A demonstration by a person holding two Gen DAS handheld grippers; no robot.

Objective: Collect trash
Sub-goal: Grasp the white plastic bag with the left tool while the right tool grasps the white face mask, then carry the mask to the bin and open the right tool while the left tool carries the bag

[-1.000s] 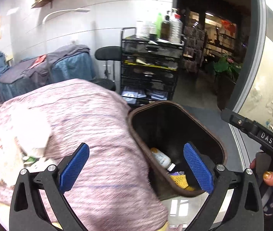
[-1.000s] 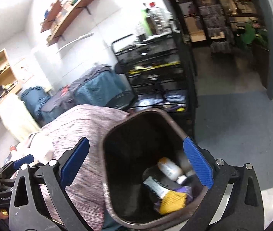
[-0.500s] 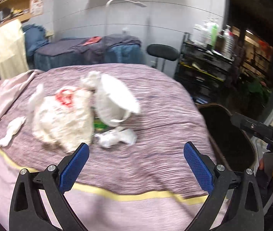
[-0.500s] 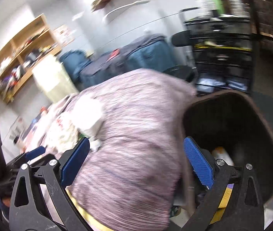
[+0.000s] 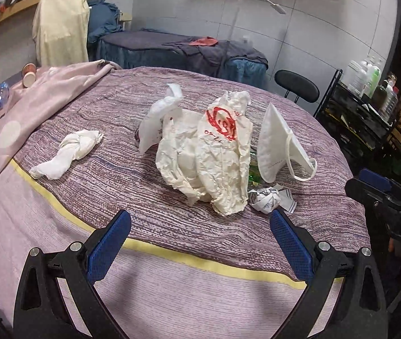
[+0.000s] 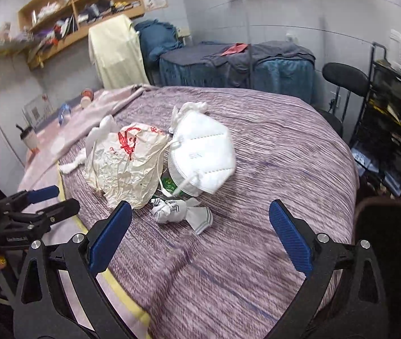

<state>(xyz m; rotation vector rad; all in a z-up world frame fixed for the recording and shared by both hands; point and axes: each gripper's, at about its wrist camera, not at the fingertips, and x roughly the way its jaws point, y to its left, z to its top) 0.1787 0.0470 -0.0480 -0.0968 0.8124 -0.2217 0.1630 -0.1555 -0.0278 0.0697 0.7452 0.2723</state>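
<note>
I'm holding the left gripper point(image 5: 197, 243) over the near edge of the bed point(image 5: 115, 197), jaws spread wide and gripping nothing. The right gripper point(image 6: 200, 237) is hovering over the striped purple cover too, its blue pads point(image 6: 290, 240) wide apart, nothing between them.

The trash is sitting in a cluster mid-bed. I'm looking at a crumpled white bag point(image 5: 208, 155) with a red print, the biggest piece, lying just far of the left gripper. A white face mask point(image 5: 276, 147) is leaning against the bag's right side, its ear loop trailing onto the cover. A small wadded paper ball point(image 5: 265, 199) is lying just near of the mask, touching the bag's near right corner, and it's sitting close to the right gripper's left pad in the right wrist view. Something green point(image 5: 254, 175) is peeking out between bag and mask; I can't tell what it is. A twisted white tissue point(image 5: 67, 154) is lying apart, well to the left of the pile.

The dark trash bin point(image 6: 387, 226) is showing at the right edge of the bed, beside the right gripper
</note>
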